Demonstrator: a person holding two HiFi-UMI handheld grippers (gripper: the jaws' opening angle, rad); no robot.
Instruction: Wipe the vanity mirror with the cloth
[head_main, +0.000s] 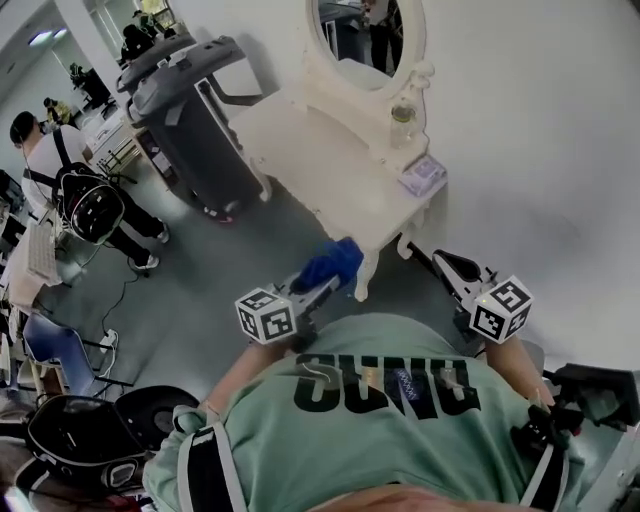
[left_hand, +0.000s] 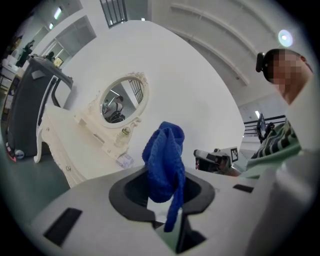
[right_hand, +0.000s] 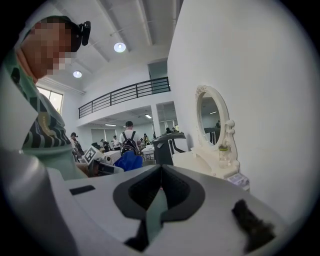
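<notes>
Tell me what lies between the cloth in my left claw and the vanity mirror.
Head view: only the cream vanity tabletop, bare along that stretch, lies between cloth and mirror; a bottle stands aside.

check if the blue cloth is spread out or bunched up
Bunched up: the blue cloth is a crumpled wad clamped in the left gripper, short of the mirror.

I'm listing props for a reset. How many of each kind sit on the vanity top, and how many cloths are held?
Bottle: 1
Flat packet: 1
Blue cloth, in the left gripper: 1
Total: 3
</notes>
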